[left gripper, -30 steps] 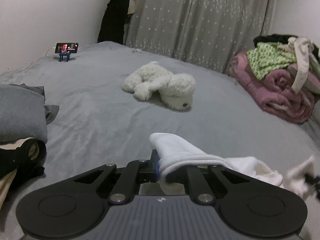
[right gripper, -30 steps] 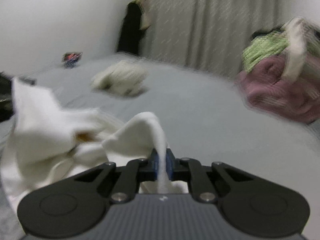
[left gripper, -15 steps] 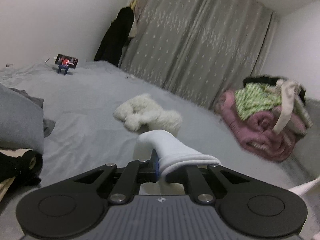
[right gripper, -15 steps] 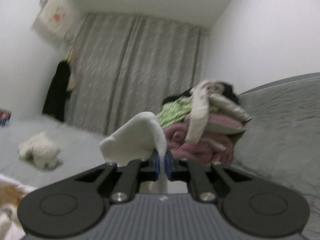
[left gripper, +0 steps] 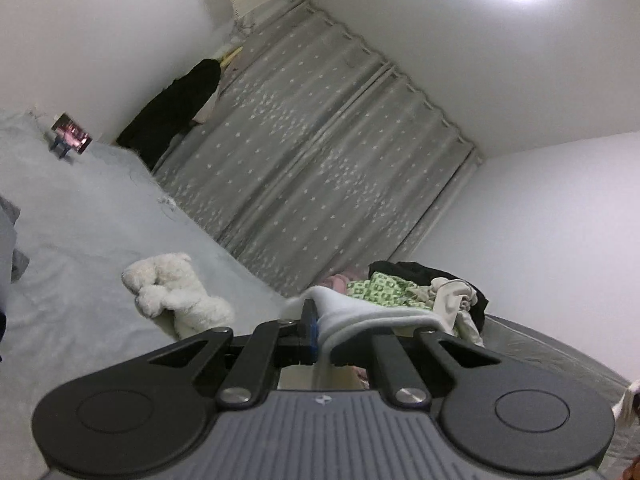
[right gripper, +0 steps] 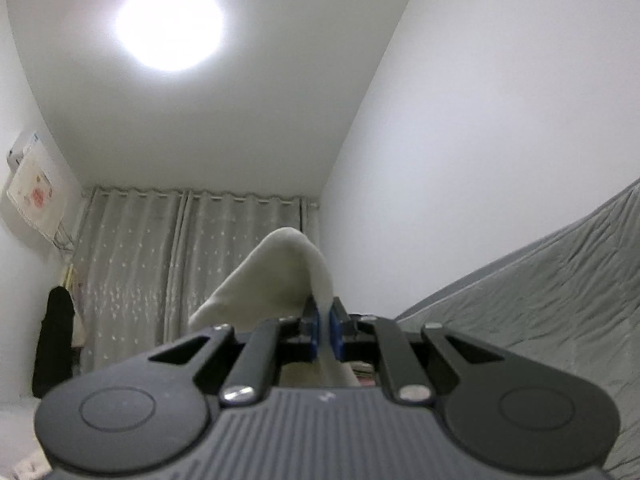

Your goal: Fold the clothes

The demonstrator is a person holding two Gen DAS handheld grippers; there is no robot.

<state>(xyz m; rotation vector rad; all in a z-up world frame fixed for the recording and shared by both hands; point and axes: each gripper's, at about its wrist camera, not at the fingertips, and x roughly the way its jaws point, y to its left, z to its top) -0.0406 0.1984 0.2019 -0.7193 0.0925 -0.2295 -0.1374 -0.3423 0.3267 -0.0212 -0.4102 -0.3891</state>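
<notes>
A white garment [left gripper: 360,314] is pinched in my left gripper [left gripper: 318,328], its fold draped over the right finger and hanging below out of sight. My right gripper [right gripper: 325,330] is shut on another edge of the same white garment [right gripper: 276,276], which rises in a rounded fold above the blue pads. Both grippers are lifted high and tilted upward, the right one facing the ceiling and curtain. Most of the cloth hangs hidden beneath the grippers.
A grey bed [left gripper: 72,248] carries a white plush toy [left gripper: 176,290]. A heap of clothes [left gripper: 416,288] sits by the curtain [left gripper: 304,168]. A phone on a stand [left gripper: 70,138] stands far left. A dark coat [left gripper: 176,108] hangs nearby.
Both grippers have risen and tilted upward, carrying the white garment off the bed. The views swung from the bed surface to the curtain, walls and ceiling light.
</notes>
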